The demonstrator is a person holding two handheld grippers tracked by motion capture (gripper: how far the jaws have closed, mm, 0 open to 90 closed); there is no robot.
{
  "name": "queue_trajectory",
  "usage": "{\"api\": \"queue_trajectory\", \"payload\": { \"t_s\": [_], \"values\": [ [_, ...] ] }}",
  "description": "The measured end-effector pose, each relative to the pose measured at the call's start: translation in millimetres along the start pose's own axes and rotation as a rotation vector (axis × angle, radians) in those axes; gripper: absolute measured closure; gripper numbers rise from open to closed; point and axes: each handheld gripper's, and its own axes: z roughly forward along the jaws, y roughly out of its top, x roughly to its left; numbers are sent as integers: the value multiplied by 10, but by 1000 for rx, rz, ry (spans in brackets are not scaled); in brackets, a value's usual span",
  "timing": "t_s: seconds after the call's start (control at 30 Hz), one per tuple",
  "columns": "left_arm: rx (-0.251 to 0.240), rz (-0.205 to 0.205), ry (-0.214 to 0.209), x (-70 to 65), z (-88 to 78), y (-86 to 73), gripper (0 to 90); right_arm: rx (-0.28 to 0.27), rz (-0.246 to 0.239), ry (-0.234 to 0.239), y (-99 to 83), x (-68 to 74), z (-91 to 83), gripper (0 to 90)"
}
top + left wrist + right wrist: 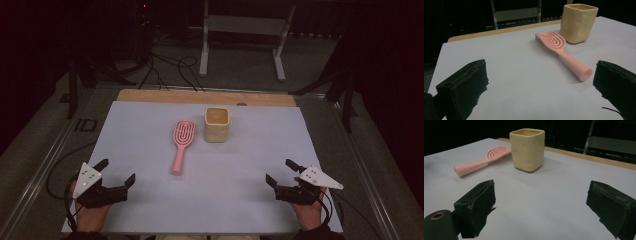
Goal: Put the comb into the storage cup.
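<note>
- Pink hairbrush [181,142] lies flat mid-table, handle toward the person, head just beside the cream cup [216,124]; that handle end is the easy place to grasp.
- Nearest, the left gripper [116,172] and right gripper [280,171] rest at the near edge, well apart from both things, jaws spread wide and empty; this looks like a ready stance.
- The cup stands upright, mouth open, likely the brush's holder.
- The pale sheet [150,200] covers a wooden table [150,95].
- Beyond, a dark room with floor cables [165,70] and a white metal stand [240,30].
</note>
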Motion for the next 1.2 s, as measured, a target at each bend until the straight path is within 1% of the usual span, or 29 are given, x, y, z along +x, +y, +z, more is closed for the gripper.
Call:
{"api": "queue_trajectory", "payload": {
  "t_s": [0.1, 0.13, 0.23, 0.27, 0.3, 0.4, 0.47, 0.53, 0.7, 0.87, 0.93, 1.07, 1.2],
  "values": [
    [2, -5, -3, 1, 1, -6, 2, -6, 11, -4, -12, 6, 17, 83],
    [7, -2, 4, -3, 2, -12, 2, -11, 13, -5, -19, 9, 22, 83],
    [8, -14, -1, 2, 6, -15, 2, -16, 18, -6, -28, 10, 31, 83],
    [9, -25, 4, 6, 7, -13, 2, -19, 24, -10, -44, 4, 40, 83],
    [9, -25, 4, 6, 7, -13, 2, -20, 32, -13, -55, 3, 43, 83],
    [18, -49, 9, 17, 5, 22, 2, -16, 33, -20, -80, -9, 45, 84],
    [22, -50, 11, 21, 8, 40, 2, -15, 30, -22, -87, -14, 45, 84],
    [39, -44, 17, 12, 34, 70, 2, -1, 27, -20, -110, -10, 57, 84],
    [68, -34, 20, -7, 71, 87, 2, 1, 29, -19, -124, -7, 72, 84],
    [71, -34, 27, -2, 66, 130, 2, -5, 27, -14, -122, 1, 79, 84],
    [64, -36, 25, 7, 64, 156, 2, -5, 23, -14, -120, -1, 90, 84],
    [55, -31, 22, 6, 62, 193, 2, -11, 31, -10, -113, -8, 114, 84],
    [51, -18, 21, -17, 92, 258, 2, -19, 14, -6, -96, -10, 120, 84]
  ]
}}
